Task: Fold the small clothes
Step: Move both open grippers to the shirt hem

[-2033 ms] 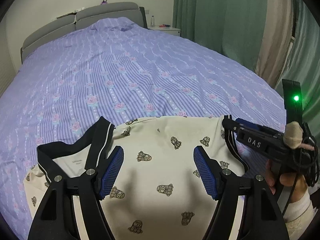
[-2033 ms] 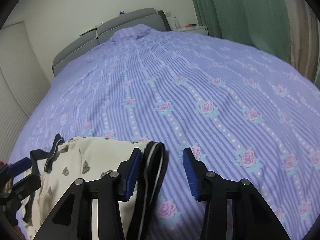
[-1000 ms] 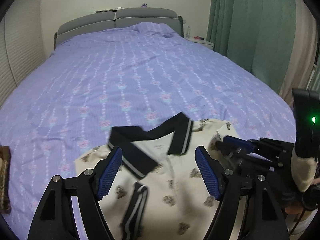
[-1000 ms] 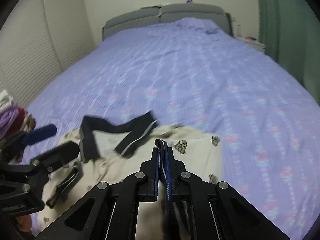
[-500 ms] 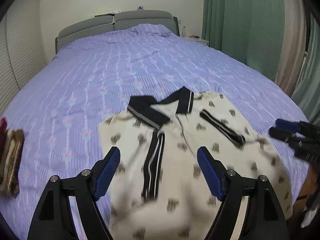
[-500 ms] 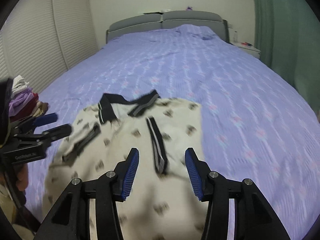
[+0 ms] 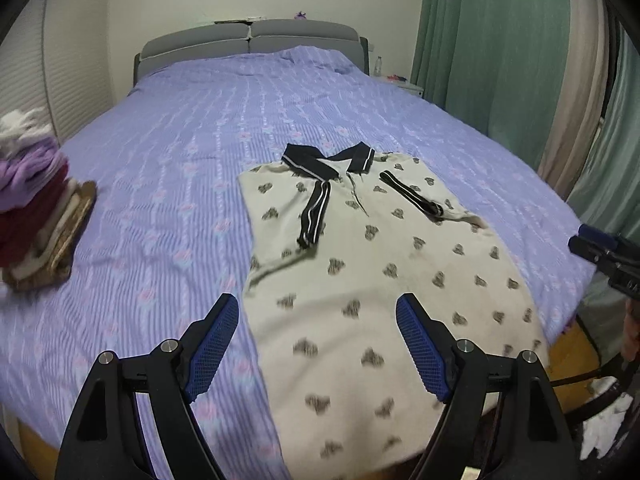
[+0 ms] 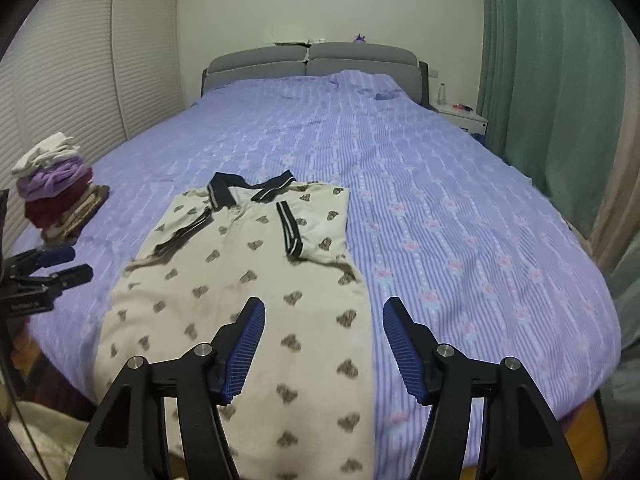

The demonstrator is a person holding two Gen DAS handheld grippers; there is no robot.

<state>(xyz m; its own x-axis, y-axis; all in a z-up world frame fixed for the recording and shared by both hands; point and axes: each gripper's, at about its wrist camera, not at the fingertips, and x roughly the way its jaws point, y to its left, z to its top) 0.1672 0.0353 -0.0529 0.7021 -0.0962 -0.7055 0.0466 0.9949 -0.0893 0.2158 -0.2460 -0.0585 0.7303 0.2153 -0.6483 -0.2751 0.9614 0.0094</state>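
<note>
A cream polo shirt (image 7: 360, 272) with small dark prints and a black collar (image 7: 326, 160) lies flat on the purple bed, collar far from me. Both black-cuffed sleeves are folded inward onto the chest. It also shows in the right wrist view (image 8: 248, 280). My left gripper (image 7: 320, 344) is open and empty, raised above the shirt's lower left part. My right gripper (image 8: 324, 344) is open and empty above the shirt's lower right edge. Each gripper shows at the edge of the other's view: right (image 7: 596, 246), left (image 8: 60, 266).
The bed (image 7: 168, 184) has a purple floral striped cover and a grey headboard (image 8: 312, 60). A stack of folded clothes (image 7: 36, 204) sits at the bed's left edge. Green curtains (image 7: 492, 52) hang on the right, with a white nightstand (image 8: 460, 116).
Both grippers have pulled back and up from the shirt. The right gripper, shut on a sleeve cuff a second ago, let it go; the sleeves now lie folded inward.
</note>
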